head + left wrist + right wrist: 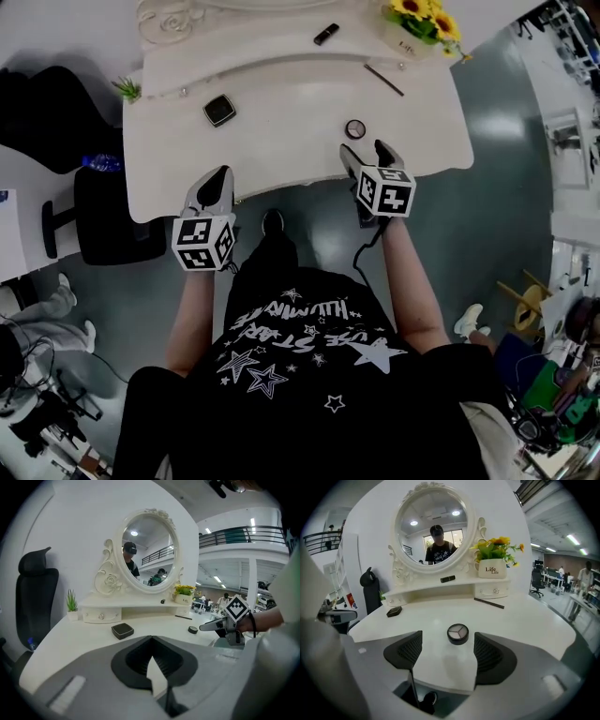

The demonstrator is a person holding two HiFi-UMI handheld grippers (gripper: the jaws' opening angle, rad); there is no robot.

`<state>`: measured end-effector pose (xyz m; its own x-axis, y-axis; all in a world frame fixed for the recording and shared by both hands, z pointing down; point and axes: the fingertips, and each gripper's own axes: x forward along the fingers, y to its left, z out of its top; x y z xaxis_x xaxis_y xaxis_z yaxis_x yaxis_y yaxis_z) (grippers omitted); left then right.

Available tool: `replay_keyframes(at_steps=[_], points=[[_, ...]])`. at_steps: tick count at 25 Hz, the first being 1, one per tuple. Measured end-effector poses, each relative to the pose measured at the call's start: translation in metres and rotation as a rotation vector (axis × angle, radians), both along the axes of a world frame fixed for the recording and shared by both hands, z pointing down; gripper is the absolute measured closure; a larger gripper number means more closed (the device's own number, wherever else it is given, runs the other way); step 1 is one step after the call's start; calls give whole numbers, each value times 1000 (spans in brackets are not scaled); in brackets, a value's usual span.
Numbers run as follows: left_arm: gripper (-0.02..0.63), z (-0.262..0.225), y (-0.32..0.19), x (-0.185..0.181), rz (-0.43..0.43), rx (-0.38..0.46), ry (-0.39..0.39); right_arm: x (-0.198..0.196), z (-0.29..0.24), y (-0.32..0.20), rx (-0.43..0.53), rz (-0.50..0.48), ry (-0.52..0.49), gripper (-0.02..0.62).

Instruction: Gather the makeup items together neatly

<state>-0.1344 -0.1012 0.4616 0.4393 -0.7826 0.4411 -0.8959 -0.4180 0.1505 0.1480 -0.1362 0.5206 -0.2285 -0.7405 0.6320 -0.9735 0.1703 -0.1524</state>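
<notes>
On the white dressing table (281,155) lie a black square compact (218,110), a round eyeshadow pot (354,128) and a thin dark pencil (383,80). A small black tube (326,34) rests on the raised shelf. My right gripper (366,150) is open at the table's front edge, and the round pot (458,633) sits just beyond its tips (448,645). My left gripper (221,175) is shut and empty over the front left edge. The square compact (122,630) lies ahead of my left gripper (151,640), well apart from it.
An oval mirror (433,529) stands at the back, with a flower pot (417,23) at the shelf's right end and a small green plant (127,89) at its left. A black chair (112,220) stands left of the table.
</notes>
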Motion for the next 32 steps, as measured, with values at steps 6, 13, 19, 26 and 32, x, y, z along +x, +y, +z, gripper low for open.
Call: replay_keyframes(at_steps=[6,13,19,26,32], points=[[604,10,-34,-9,22,-26,8,7,21,-35,-64,27,68,259],[604,17,-51,-14,44,-50,19,3,43,-49,-156,27,140,295],[604,27,-57,-26,42,-68,25,2,45,-53,-160,18,172,341],[604,27,-64,-36,50,-57,36,-54,23,-61,-104,-98,153,344],[604,23,-71,-47,45,-32,47,-125,21,-64,-84,-248,137,344]])
